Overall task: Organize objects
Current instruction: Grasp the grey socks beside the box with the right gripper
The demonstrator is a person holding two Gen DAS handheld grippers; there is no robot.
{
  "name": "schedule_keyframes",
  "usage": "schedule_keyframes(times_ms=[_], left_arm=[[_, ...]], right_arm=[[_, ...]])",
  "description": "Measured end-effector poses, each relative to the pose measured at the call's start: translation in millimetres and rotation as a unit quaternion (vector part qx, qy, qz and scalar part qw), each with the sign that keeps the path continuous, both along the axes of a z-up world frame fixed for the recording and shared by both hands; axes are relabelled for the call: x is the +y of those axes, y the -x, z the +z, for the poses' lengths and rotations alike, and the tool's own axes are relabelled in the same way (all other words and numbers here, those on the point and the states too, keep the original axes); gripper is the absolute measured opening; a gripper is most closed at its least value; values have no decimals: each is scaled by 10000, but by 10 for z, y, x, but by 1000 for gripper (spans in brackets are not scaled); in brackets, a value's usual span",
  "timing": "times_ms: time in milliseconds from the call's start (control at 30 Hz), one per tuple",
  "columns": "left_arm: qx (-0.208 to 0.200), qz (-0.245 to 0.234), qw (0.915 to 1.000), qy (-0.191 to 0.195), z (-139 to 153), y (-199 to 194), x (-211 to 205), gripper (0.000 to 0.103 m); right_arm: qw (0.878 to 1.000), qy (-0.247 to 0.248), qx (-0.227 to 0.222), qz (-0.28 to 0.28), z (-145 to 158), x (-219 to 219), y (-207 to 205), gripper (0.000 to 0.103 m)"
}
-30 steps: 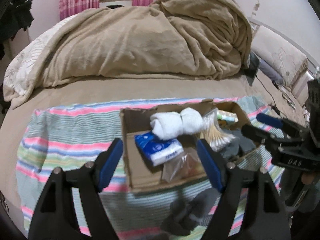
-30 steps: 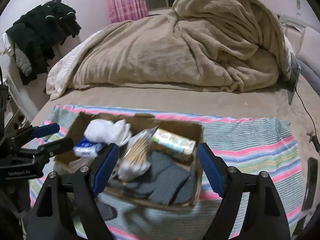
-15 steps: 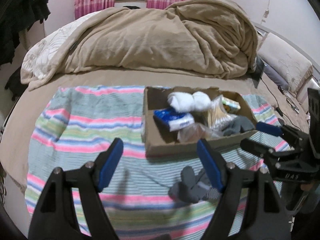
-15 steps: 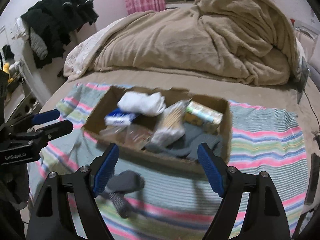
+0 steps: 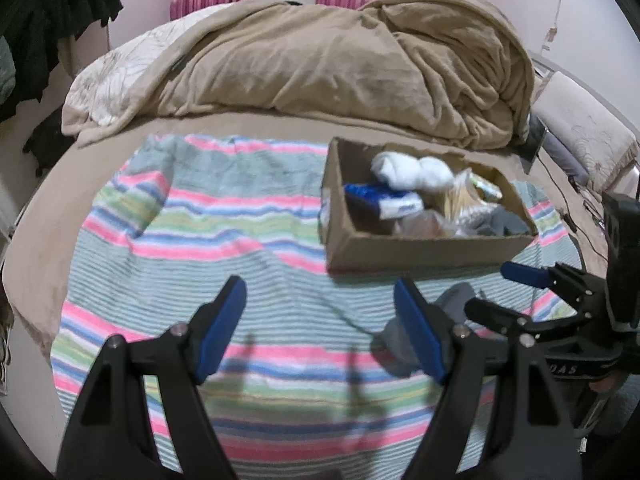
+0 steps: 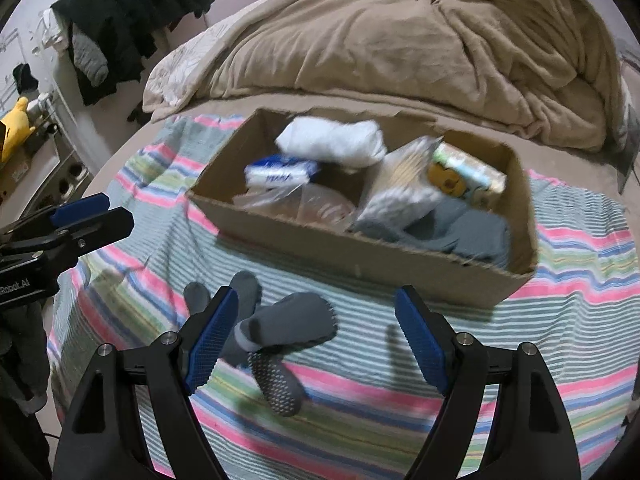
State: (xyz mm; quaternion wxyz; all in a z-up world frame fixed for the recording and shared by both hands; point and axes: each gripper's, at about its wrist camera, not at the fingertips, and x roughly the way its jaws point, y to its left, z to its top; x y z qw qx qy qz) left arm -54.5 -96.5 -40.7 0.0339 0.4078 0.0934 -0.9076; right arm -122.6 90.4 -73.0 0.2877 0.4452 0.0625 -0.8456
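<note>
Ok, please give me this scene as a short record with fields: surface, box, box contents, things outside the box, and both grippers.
surface: striped blanket on a bed
box: open cardboard box on the blanket
box contents: white roll, blue pack, cotton swabs, grey cloth
outside box: grey socks in front of it
left gripper: open, empty
right gripper: open, empty, above the socks

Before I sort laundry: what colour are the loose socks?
Grey socks, one sole with white grip dots; clearest in the right wrist view.
</note>
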Motion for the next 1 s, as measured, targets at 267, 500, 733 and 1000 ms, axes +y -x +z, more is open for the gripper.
schedule_keyframes(times_ms=[267, 500, 733, 1000], left_arm=[[-85, 28, 9999, -97, -125, -34, -76, 78], [-193, 88, 9997, 84, -216, -34, -53, 78], [-241, 23, 9997, 86, -232, -31, 29, 78], [-182, -31, 9997, 164, -152, -5, 133, 78]], right_arm=[[9993, -93, -295, 223, -185, -150, -39, 83], [9981, -95, -523, 295, -322, -235, -34, 83], [9966, 23, -661, 482, -431, -290, -22, 61], [9956, 226, -564, 715, -279, -207, -86, 30]])
